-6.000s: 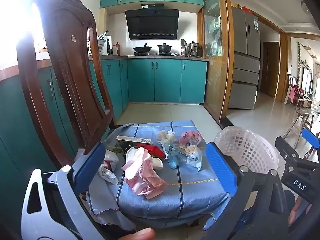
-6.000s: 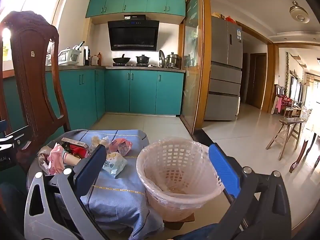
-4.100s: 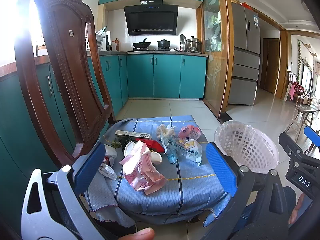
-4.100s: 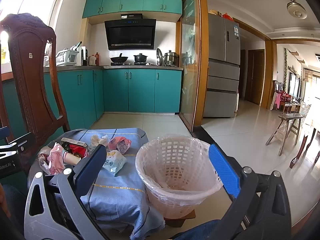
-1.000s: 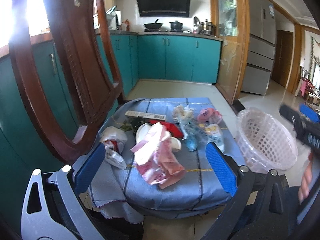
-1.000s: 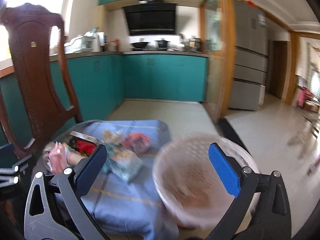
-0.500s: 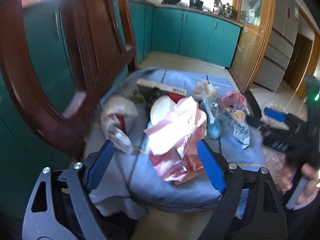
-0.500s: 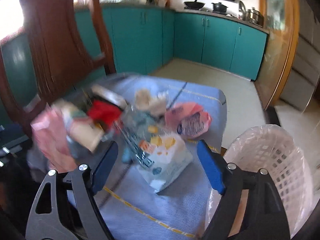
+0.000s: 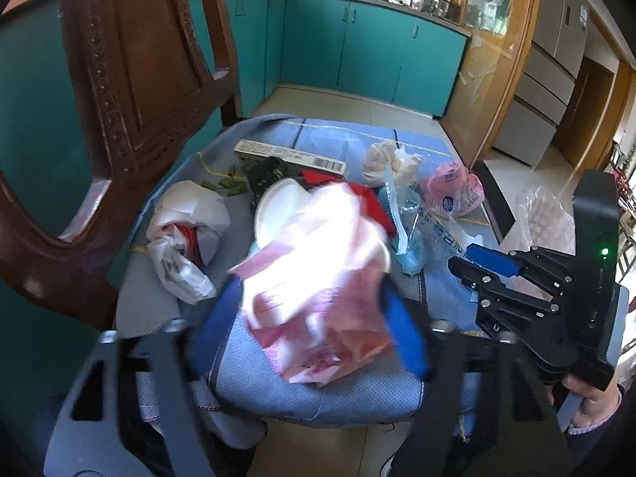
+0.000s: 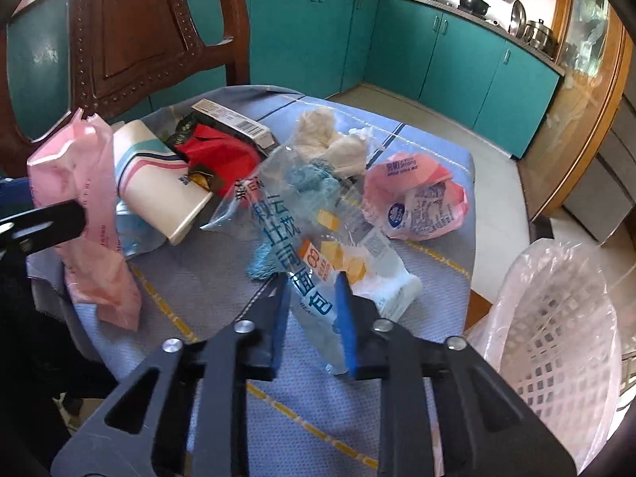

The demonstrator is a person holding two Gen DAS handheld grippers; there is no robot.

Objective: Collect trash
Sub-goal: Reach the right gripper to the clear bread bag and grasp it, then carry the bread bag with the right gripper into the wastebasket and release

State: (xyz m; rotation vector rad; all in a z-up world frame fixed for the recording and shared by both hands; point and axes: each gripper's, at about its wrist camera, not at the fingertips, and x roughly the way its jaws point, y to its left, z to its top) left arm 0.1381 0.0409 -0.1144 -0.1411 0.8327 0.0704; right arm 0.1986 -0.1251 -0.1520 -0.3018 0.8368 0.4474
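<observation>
Trash lies on a blue cloth over a chair seat. My left gripper has its blue fingers on both sides of a crumpled pink plastic bag, which also shows at the left of the right wrist view. My right gripper has its fingers closed on a clear bread bag with blue lettering. A paper cup, a red wrapper, white tissue and a pink wrapper lie around them. The right gripper shows in the left wrist view.
A white lattice basket with a plastic liner stands right of the chair. The carved wooden chair back rises at the left. A flat box with a barcode and a white bag lie on the cloth. Teal cabinets stand behind.
Both grippers have moved down and in onto the trash. The left fingers have narrowed around the pink bag. The right fingers have closed on the bread bag.
</observation>
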